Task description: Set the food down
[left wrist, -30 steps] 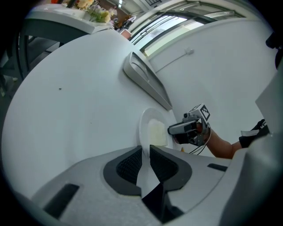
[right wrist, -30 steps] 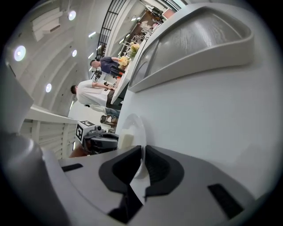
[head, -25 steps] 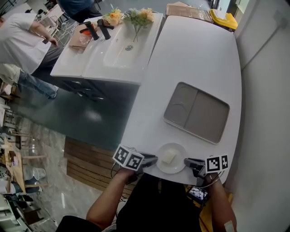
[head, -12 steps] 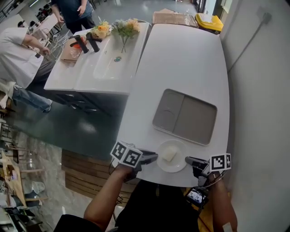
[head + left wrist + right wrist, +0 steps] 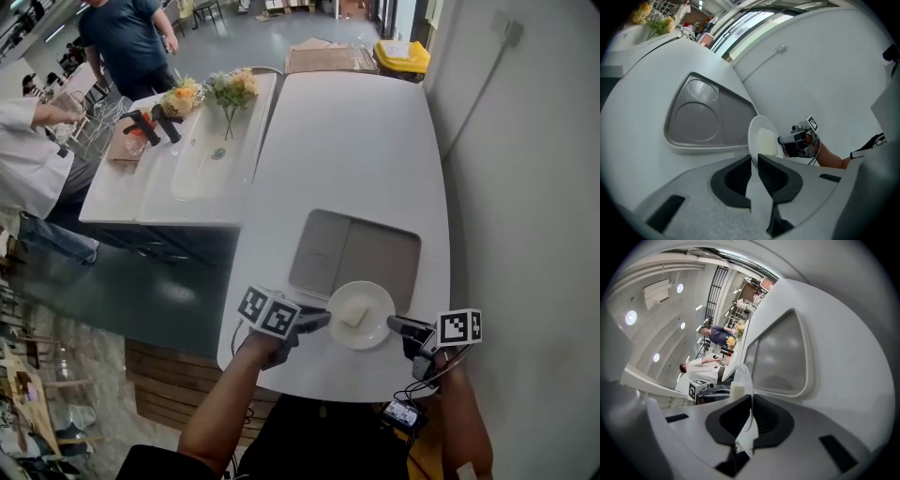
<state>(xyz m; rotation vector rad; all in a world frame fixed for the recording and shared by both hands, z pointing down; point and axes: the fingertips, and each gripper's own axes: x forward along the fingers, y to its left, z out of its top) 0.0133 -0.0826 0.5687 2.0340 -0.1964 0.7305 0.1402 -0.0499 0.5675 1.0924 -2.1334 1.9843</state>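
A small white plate [image 5: 367, 302] carries a pale block of food [image 5: 353, 313]. My left gripper [image 5: 322, 321] is shut on the plate's left rim and my right gripper [image 5: 397, 325] is shut on its right rim. The plate overlaps the near edge of a grey two-compartment tray [image 5: 354, 254] on the white table [image 5: 347, 131]. In the left gripper view the plate [image 5: 760, 138] stands edge-on between the jaws, the food [image 5: 766, 140] on it, with the tray [image 5: 705, 115] beyond. The right gripper view shows the plate [image 5: 742, 380] and food [image 5: 736, 391] likewise pinched.
A white washbasin counter [image 5: 178, 173] with black taps [image 5: 152, 122] and flowers [image 5: 214, 92] stands left of the table. Two people [image 5: 127, 42] are at the far left. A wall [image 5: 525, 169] runs along the right. A yellow bin [image 5: 401, 56] stands beyond the table's far end.
Both grippers have carried the plate with the food away from the table's near edge toward the tray; it now overlaps the tray's near edge. The head view has also shifted.
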